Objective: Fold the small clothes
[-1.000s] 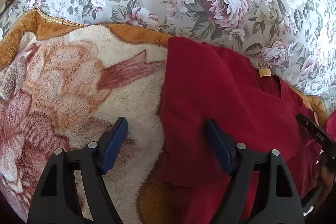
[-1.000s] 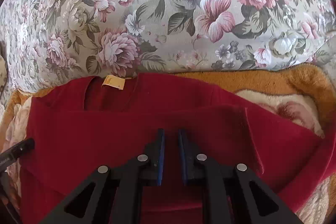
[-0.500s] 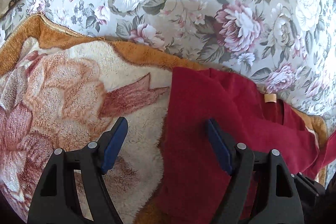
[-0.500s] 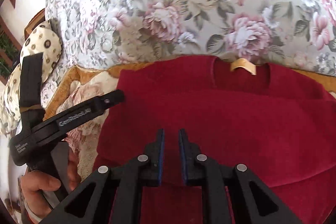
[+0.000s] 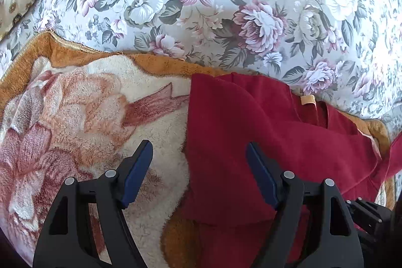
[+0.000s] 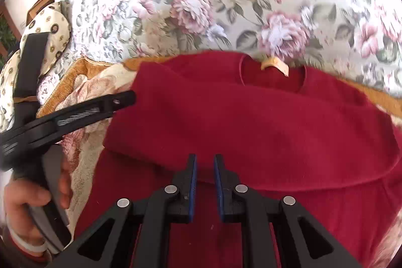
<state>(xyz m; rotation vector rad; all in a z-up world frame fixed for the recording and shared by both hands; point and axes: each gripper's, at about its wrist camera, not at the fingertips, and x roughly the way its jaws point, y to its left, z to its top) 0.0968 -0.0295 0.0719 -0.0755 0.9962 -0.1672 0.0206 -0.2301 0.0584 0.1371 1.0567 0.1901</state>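
Observation:
A small dark red top (image 6: 251,122) with a tan neck label (image 6: 275,64) lies on a fleece blanket, with a layer folded over across its body. It also shows in the left wrist view (image 5: 251,122). My left gripper (image 5: 199,155) is open and empty above the top's left edge, one finger over the blanket, one over the cloth. My right gripper (image 6: 204,162) is nearly shut at the folded layer's lower edge; whether cloth sits between the pads is hidden. The left gripper also appears at the left of the right wrist view (image 6: 75,114).
The orange and cream fleece blanket (image 5: 75,117) covers the seat. A floral sofa back (image 5: 226,4) rises behind it. A patterned cream cushion (image 6: 47,27) sits at the far left. The person's hand (image 6: 27,200) holds the left gripper's handle.
The right gripper has swung left across the top with jaws nearly closed. The left gripper pulled back a little, staying open. The folded layer now lies flatter.

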